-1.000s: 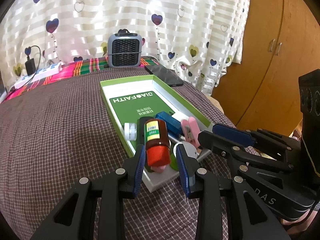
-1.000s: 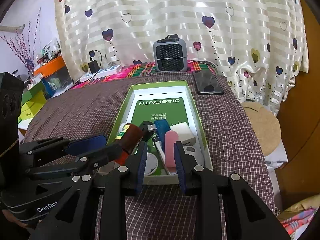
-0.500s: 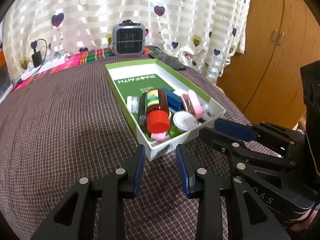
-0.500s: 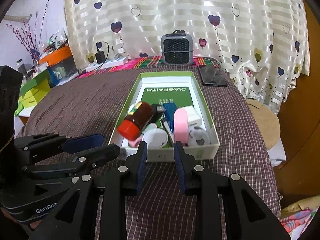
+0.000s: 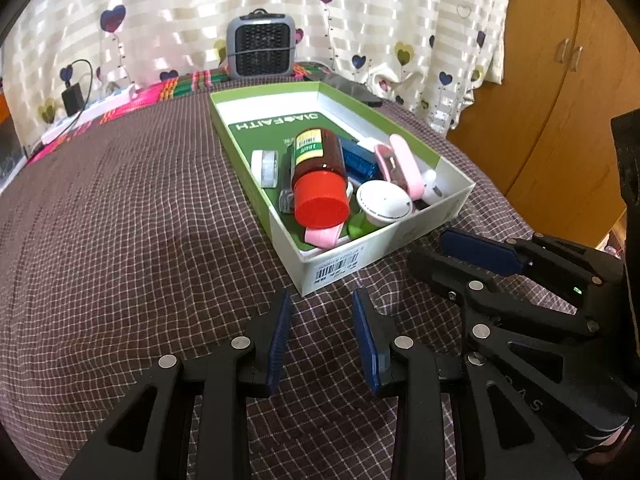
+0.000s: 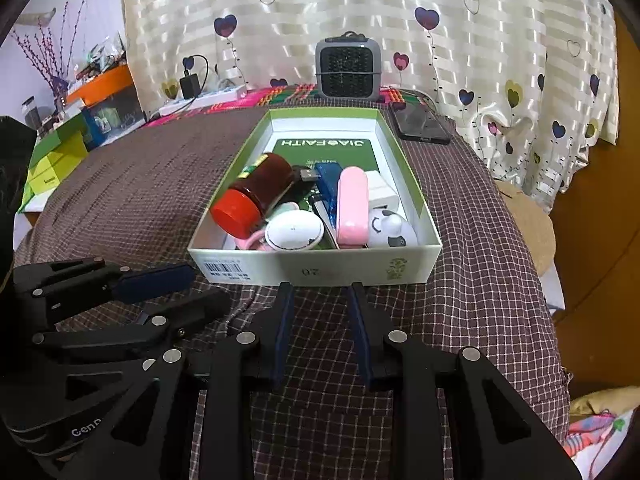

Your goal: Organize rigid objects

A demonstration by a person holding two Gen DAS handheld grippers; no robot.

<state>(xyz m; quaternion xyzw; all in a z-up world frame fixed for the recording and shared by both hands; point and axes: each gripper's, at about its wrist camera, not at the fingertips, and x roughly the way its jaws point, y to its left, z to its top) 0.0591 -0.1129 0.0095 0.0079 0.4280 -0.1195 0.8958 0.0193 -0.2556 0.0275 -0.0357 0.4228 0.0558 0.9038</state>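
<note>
Nearest the lenses, at six o'clock in each wrist view, the left tool [image 5: 322, 300] and the right tool [image 6: 320, 294] hang over the checked cloth of the surface [image 5: 132, 240], each with its blue pads apart and nothing between them. Just beyond their tips sits the green-and-white box [image 6: 316, 268], its near wall facing the right tool squarely and one corner pointing at the left tool.

Inside, crowded toward the near end, lie a brown bottle [image 5: 318, 160] with a red cap on its side, a white round lid [image 6: 294, 230], a pink case [image 6: 353, 204], a blue piece [image 5: 360, 160], a small white jar [image 5: 266, 166] and a white charger block [image 6: 382, 194]. All look stiff and light; the bottle's smooth, round body could roll or slip, so a hold across its waist, below the cap, seems safest. The flat pink case should be taken across its narrow sides.

Farther off, at twelve o'clock, a dark phone [image 6: 420, 126] lies beside the box's far corner, then a grey heater [image 6: 347, 70] stands before the heart-print curtain [image 6: 480, 20].
</note>
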